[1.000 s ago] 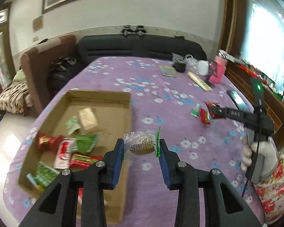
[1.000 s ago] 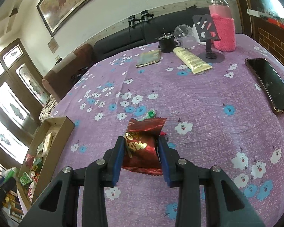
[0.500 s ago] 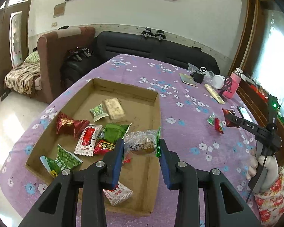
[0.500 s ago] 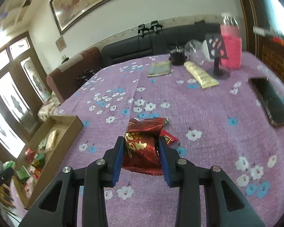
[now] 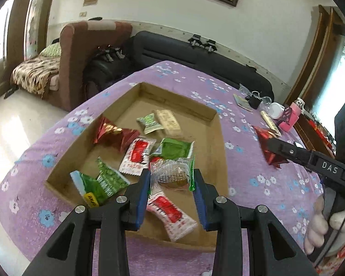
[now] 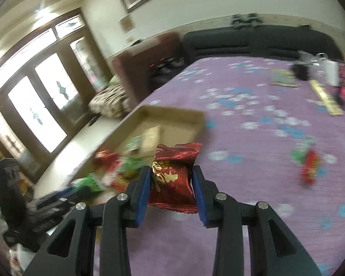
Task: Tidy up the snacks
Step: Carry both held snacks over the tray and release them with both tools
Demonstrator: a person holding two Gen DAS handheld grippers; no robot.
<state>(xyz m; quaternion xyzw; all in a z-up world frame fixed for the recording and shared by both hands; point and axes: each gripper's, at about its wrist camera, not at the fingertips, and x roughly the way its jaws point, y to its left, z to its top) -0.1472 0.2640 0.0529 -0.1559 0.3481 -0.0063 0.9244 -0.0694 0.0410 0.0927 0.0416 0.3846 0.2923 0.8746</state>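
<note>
While the left gripper [image 5: 171, 181] grips a clear packet [image 5: 171, 172] above the box [image 5: 215, 142], release it low; the right gripper [image 6: 171, 184], clamping a red packet [image 6: 172, 179], should follow

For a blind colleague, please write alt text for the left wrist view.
The left claw holds a clear-wrapped snack above a shallow cardboard box of red, green and white packets on a purple flowered tablecloth. At right, the right claw carries a red packet.
</note>
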